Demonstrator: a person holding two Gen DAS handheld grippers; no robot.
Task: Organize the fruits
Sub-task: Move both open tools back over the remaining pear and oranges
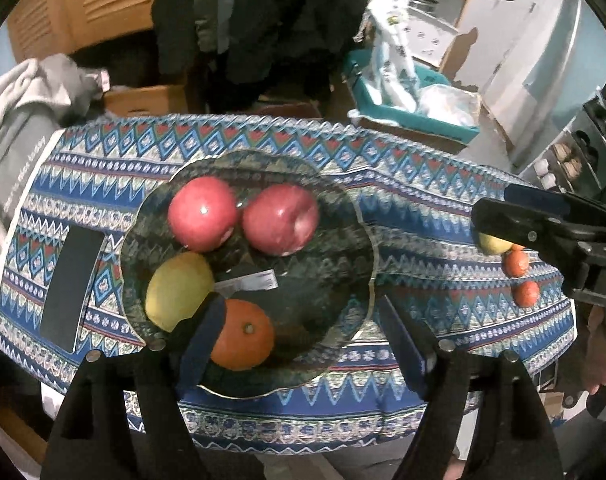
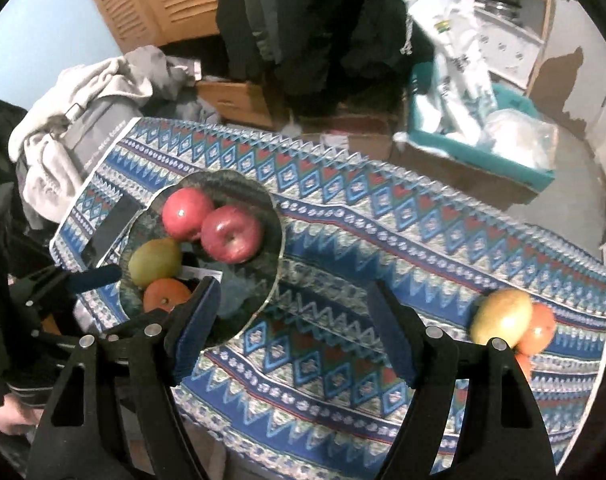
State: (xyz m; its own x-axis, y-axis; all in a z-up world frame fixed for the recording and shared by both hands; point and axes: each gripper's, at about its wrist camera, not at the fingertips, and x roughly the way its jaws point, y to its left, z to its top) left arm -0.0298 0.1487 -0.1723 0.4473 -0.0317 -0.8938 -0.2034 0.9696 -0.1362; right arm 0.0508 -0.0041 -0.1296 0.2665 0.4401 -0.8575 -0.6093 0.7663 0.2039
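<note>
Jaws of left gripper [image 1: 299, 336] and right gripper [image 2: 295, 332] both parted, empty, angled steeply down over the tablecloth [image 2: 383, 240].

Looked down over a table under a blue patterned cloth [image 2: 343, 240]. At left, a dark glass plate [image 2: 263, 284] with four fruits: two red apples touching, one farther back [image 2: 185, 213], one nearer [image 2: 231, 233]; a yellow-green pear [image 2: 155, 261] just beside them; an orange [image 2: 165, 294] against the pear, partly hidden. Right gripper [image 2: 293, 320] in the foreground, jaws wide apart, nothing between them but cloth and plate edge. Left gripper [image 2: 91, 274] at the left edge, one blue pad visible near the plate rim. Well apart at right, a second pear [image 2: 501, 316] touching two oranges [image 2: 541, 328]. Beyond the table, a teal box [image 2: 479, 160] with white bags, and grey clothing [image 2: 83, 92].
</note>
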